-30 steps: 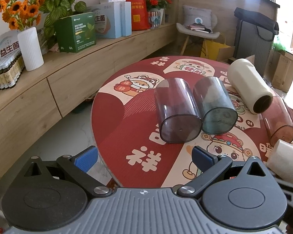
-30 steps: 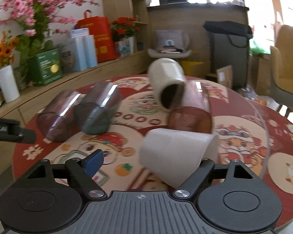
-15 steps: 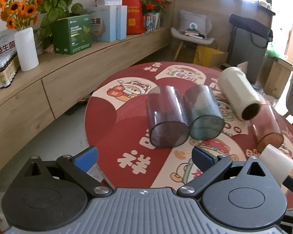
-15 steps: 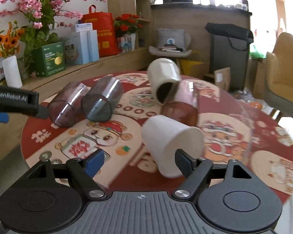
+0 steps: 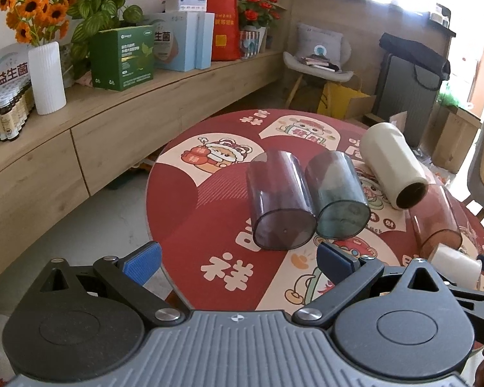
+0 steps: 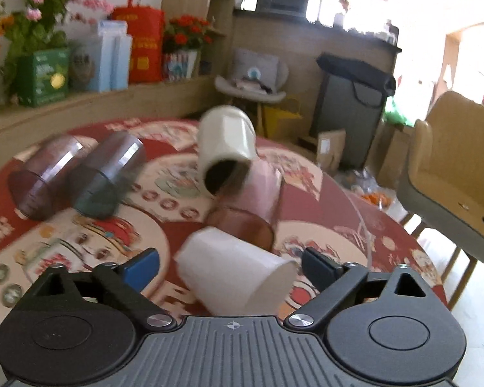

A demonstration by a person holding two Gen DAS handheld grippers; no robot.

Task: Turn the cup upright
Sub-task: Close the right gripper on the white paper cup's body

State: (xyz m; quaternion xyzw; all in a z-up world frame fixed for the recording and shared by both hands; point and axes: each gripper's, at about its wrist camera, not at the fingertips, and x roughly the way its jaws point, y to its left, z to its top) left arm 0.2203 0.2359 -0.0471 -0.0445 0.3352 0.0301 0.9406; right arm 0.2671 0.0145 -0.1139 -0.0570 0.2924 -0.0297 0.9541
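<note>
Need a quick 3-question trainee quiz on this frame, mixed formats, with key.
1. True or false: the purple cup and teal cup lie on their sides, touching.
2. Which cup sits between the fingers of the right tool? A purple cup, B white cup, C teal cup.
3. Fill in: the left tool is ___ and holds nothing.
Key: 1 true; 2 B; 3 open.

I count five cups on one round table (image 5: 190, 225): purple cup (image 5: 279, 206), teal cup (image 5: 337, 201), cream cup (image 5: 392, 166), brown cup (image 5: 435, 221), white cup (image 6: 232, 272), plus two boxy blue-padded grippers, left gripper (image 5: 238, 259), right gripper (image 6: 230, 266).
</note>
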